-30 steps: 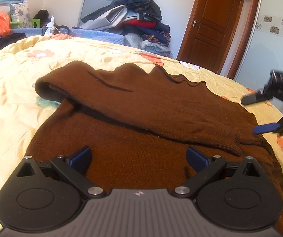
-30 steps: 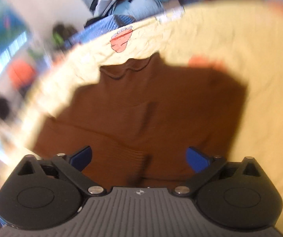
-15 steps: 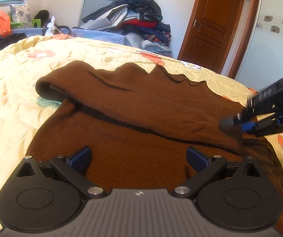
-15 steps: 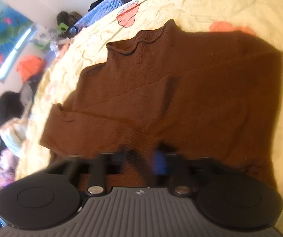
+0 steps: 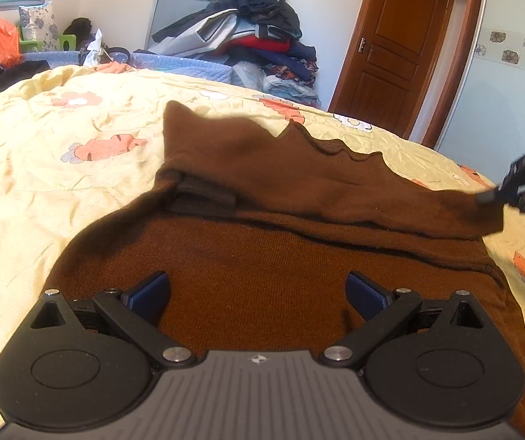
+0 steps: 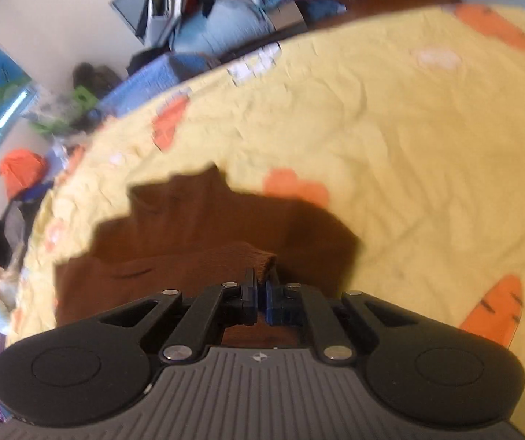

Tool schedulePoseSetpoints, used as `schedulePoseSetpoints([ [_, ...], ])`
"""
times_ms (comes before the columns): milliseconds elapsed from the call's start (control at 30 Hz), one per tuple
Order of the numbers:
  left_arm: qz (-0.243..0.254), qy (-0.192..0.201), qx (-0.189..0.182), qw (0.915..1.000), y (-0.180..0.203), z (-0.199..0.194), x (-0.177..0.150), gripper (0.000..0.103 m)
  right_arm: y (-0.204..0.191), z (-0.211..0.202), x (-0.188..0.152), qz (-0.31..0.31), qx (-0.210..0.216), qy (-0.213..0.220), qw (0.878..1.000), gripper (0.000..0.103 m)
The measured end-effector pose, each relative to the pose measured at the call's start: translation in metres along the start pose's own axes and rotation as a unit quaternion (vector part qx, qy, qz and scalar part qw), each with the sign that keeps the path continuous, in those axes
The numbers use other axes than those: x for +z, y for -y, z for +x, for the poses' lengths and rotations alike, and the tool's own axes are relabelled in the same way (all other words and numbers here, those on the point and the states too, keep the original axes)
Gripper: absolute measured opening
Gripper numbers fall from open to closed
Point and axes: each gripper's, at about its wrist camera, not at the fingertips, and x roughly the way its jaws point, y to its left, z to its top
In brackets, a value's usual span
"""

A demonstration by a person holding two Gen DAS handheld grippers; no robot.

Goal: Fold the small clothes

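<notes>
The sweater (image 5: 280, 275) lies spread on the bed (image 5: 42, 154), its sleeve (image 5: 335, 187) folded across the body. The left gripper (image 5: 257, 291) hangs over the near hem, jaws apart. At the right edge the right gripper (image 6: 260, 293) pinches the sleeve's cuff (image 6: 264, 262). Behind the bed, a pile of clothes (image 5: 255, 33) leans against the wall, left of the door (image 5: 401, 40).

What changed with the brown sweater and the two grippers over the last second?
The right gripper came in open, closed on the cuff of the sweater's sleeve and has pulled it toward the right of the left wrist view, dragging the sleeve's far fold inward. The left gripper stayed open and still above the brown sweater, which remains on the yellow quilt.
</notes>
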Motion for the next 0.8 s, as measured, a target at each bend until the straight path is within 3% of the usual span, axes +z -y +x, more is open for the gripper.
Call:
schedulePoseSetpoints([
  [67, -0.005, 0.002, -0.015, 0.9999, -0.003, -0.005, 0.007, 0.103, -0.001, 0.007, -0.008, 0.002, 0.015, -0.002, 1.000, 0.011],
  [167, -0.047, 0.021, -0.041, 0.9978, -0.019, -0.014, 0.046, 0.103, -0.005, 0.010, -0.011, -0.008, 0.022, -0.007, 1.000, 0.011],
  [233, -0.068, 0.059, 0.006, 0.9959, -0.033, -0.010, 0.080, 0.103, -0.003, 0.010, -0.010, -0.008, 0.021, -0.008, 1.000, 0.011],
  [267, -0.073, 0.057, 0.030, 0.9952, -0.040, 0.001, 0.095, 0.103, -0.002, 0.009, -0.009, -0.005, 0.020, -0.007, 1.000, 0.011],
  [367, -0.083, -0.028, 0.038, 0.9955, -0.063, 0.060, 0.125, 0.098, 0.003, 0.011, -0.005, 0.008, 0.024, -0.003, 1.000, 0.011],
  [400, -0.081, -0.059, 0.036, 0.9943, -0.067, 0.080, 0.128, 0.085, 0.005, 0.012, -0.005, 0.009, 0.024, -0.002, 1.000, 0.011],
  [433, -0.077, -0.088, 0.038, 0.9925, -0.070, 0.097, 0.129, 0.059, 0.006, 0.013, -0.005, 0.009, 0.024, -0.001, 1.000, 0.011],
  [467, -0.074, -0.112, 0.045, 0.9899, -0.072, 0.111, 0.128, 0.043, 0.006, 0.012, -0.005, 0.008, 0.025, 0.001, 1.000, 0.011],
  [533, -0.043, -0.104, 0.059, 0.9919, -0.068, 0.118, 0.129, 0.005, 0.006, 0.006, -0.003, 0.001, 0.025, 0.015, 1.000, 0.011],
  [667, 0.027, -0.068, 0.097, 0.9926, -0.054, 0.108, 0.137, 0.005, 0.022, -0.005, 0.000, 0.012, 0.026, 0.048, 0.998, 0.011],
  [733, 0.083, -0.084, 0.128, 0.9847, -0.046, 0.121, 0.127, 0.005, 0.031, 0.014, -0.006, 0.013, 0.003, 0.018, 1.000, 0.011],
  [800, 0.148, -0.059, 0.153, 0.9753, -0.036, 0.121, 0.112, 0.006, 0.032, 0.027, -0.017, 0.004, -0.001, 0.018, 1.000, 0.015],
])
